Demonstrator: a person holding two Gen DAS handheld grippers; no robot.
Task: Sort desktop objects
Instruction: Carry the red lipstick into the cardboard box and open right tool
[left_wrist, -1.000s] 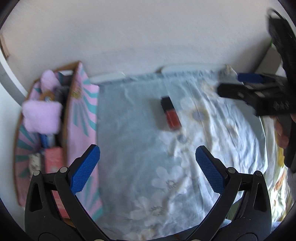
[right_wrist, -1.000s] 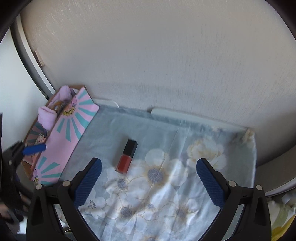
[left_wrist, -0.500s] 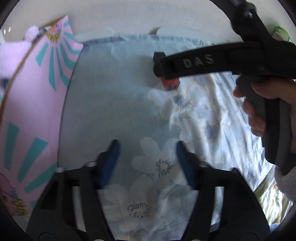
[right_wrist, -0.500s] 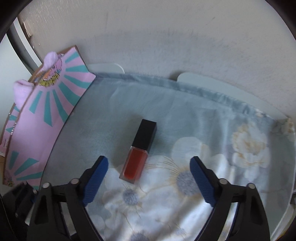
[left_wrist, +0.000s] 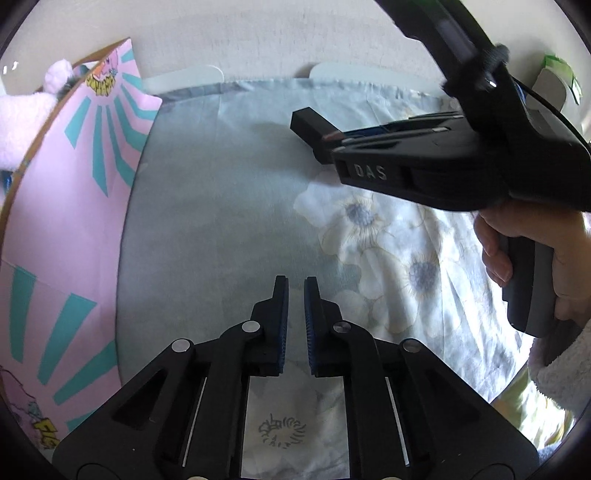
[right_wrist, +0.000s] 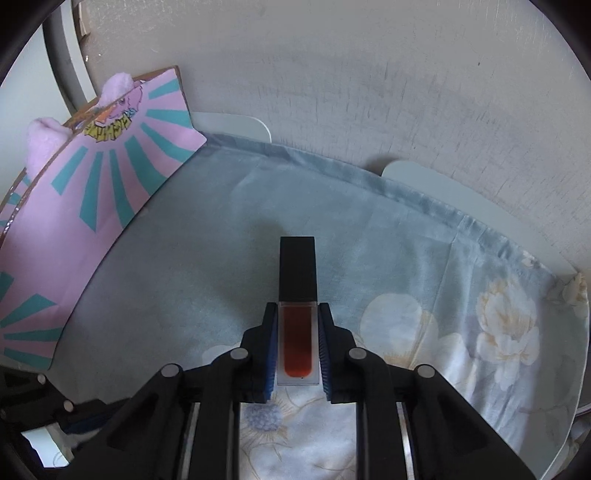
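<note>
A small bottle of red liquid with a black square cap (right_wrist: 297, 295) lies on the floral cloth (right_wrist: 443, 295). My right gripper (right_wrist: 297, 310) is shut on the bottle's clear red body, cap pointing away. In the left wrist view the right gripper (left_wrist: 332, 147) crosses the upper right and only the black cap (left_wrist: 310, 123) sticks out of it. My left gripper (left_wrist: 296, 291) is shut and empty, low over the cloth (left_wrist: 221, 221) near the front.
A pink and teal cardboard box (right_wrist: 92, 192) stands at the left, with pink plush items (right_wrist: 42, 144) inside; it also shows in the left wrist view (left_wrist: 66, 206). A white wall (right_wrist: 332, 92) runs behind the table. A hand (left_wrist: 535, 266) holds the right gripper.
My right gripper moved down to the red bottle and shut on it. My left gripper shut on nothing and moved forward and lower over the cloth.
</note>
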